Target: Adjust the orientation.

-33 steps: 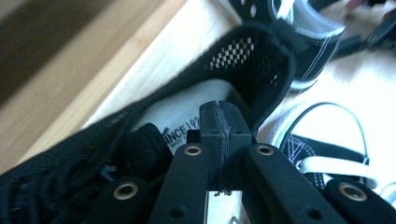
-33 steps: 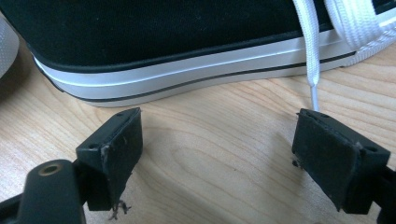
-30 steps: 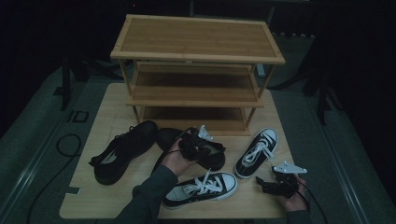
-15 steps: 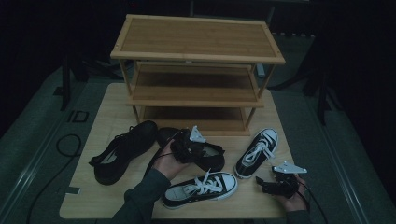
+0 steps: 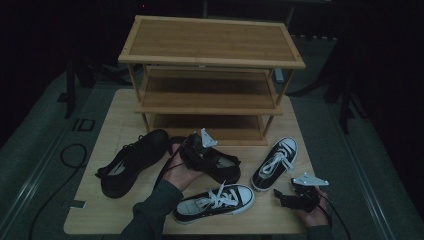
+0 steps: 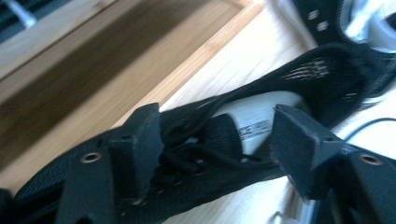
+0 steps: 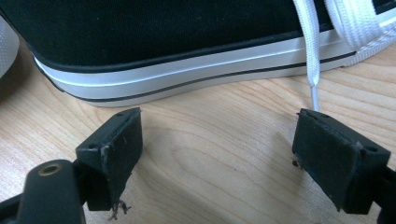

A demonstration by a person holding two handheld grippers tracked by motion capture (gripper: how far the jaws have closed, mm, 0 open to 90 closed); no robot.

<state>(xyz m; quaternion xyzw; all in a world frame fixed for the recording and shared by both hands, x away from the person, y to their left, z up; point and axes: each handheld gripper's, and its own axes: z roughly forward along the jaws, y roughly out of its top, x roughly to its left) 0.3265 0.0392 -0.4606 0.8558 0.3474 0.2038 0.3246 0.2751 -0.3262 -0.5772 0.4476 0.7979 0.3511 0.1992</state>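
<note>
Two black shoes and two black-and-white sneakers lie on the wooden table (image 5: 120, 125) in front of a three-tier wooden shoe rack (image 5: 210, 75). My left gripper (image 5: 200, 152) is over the middle black shoe (image 5: 220, 167). In the left gripper view, my left gripper (image 6: 217, 140) is open and its jaws straddle the laces and tongue of that black shoe (image 6: 261, 116). My right gripper (image 5: 281, 196) rests open on the table at the front right. In the right gripper view, my right gripper (image 7: 217, 144) faces the white sole of a sneaker (image 7: 187, 37), with bare wood between the jaws.
The other black shoe (image 5: 130, 162) lies at the left. One sneaker (image 5: 215, 197) is near the front edge and the other sneaker (image 5: 275, 157) is at the right. The rack's shelves carry nothing. A cable (image 5: 70, 155) curls on the floor to the left.
My left gripper has shifted slightly left along the middle black shoe. The right gripper has stayed where it was.
</note>
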